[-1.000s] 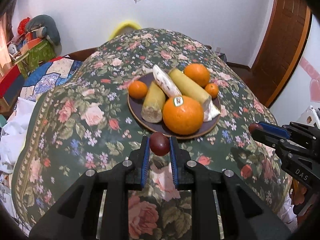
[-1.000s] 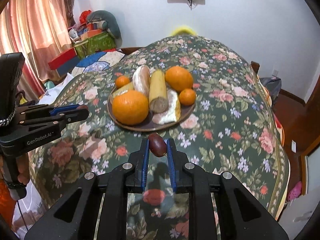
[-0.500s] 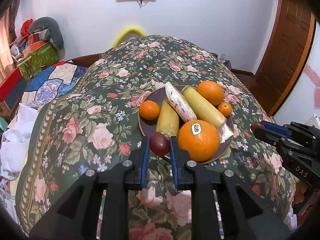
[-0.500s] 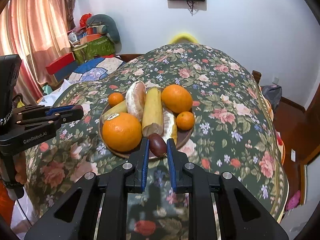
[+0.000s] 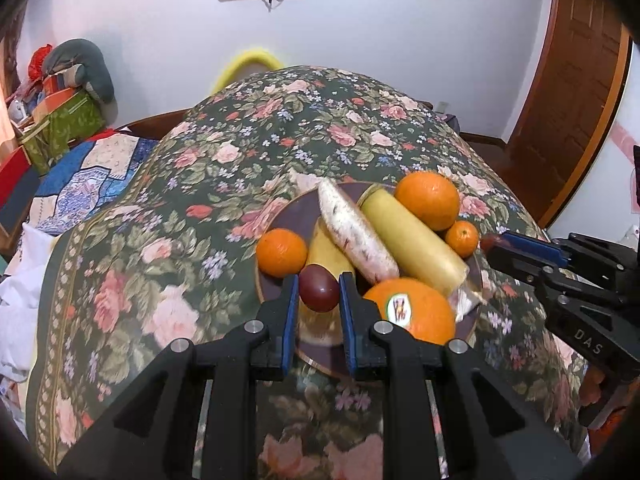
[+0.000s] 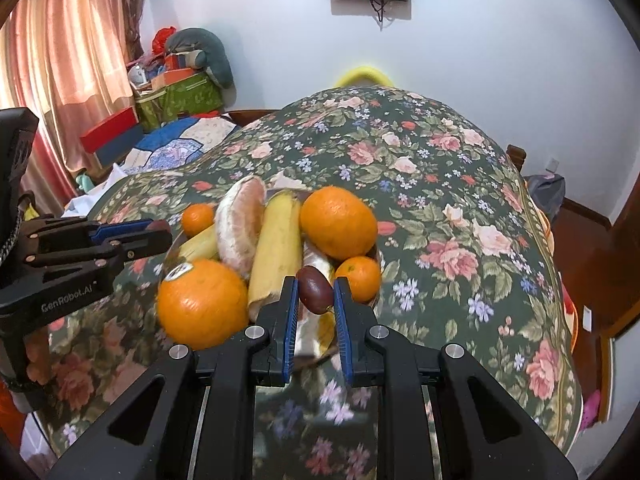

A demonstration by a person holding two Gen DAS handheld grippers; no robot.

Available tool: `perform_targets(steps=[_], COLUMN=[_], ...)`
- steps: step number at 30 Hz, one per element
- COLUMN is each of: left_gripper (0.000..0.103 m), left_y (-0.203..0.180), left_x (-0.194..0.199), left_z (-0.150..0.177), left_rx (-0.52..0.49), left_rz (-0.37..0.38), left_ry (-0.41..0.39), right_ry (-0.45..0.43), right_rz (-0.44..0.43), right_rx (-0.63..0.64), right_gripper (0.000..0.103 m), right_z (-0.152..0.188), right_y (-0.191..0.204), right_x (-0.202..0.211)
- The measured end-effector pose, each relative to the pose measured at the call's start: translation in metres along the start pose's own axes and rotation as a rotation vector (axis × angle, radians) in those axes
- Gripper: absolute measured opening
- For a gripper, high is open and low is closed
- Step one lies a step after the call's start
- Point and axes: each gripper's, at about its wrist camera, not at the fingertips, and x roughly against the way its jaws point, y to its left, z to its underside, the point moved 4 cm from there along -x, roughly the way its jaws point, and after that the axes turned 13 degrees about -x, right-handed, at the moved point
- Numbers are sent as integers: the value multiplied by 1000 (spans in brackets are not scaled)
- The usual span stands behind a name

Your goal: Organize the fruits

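Both clamped: left gripper (image 5: 319, 294) on dark round fruit (image 5: 319, 293), right gripper (image 6: 315, 290) on oval one (image 6: 316, 289). Curtain (image 6: 60, 60) only in right view, door (image 5: 576, 92) only in left. Crowded plate (image 5: 280, 216) underneath.

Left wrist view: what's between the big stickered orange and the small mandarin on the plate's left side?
The yellow banana, plus the dark red fruit pinched in the left claw, seen in the left wrist view.

Crowded plate (image 5: 280, 216); bare floral tablecloth (image 5: 208, 184) all around.
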Motion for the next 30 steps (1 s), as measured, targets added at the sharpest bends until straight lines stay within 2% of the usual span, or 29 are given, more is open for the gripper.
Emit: perform_targets(steps=[7,14,18,21,25,30], left_gripper=[19,20,39,40,40,40], left_y=[-4,-4,-4,-2,0,4], left_x=[-17,-30,-31,-28,-19,11], left_z=[-12,-10,-9,-9,-8,-12], left_rx=[-10,7,21,32,37,47], left_rz=[14,50,63,69,55,27], left_ry=[3,25,28,24,14,-35], right_ry=[2,11,21,31,20,-15], right_rz=[-6,-18,-11,-21,-15,-20], right_rx=[11,-7,-18,-27,-33,-44], right_gripper=[16,16,17,18,29,30], right_z=[-11,-13,-13,-14,-15,-19], right_y=[1,0,-3,-5,-6,-6], right_x=[-18,-32,-36,-36,-31,-9])
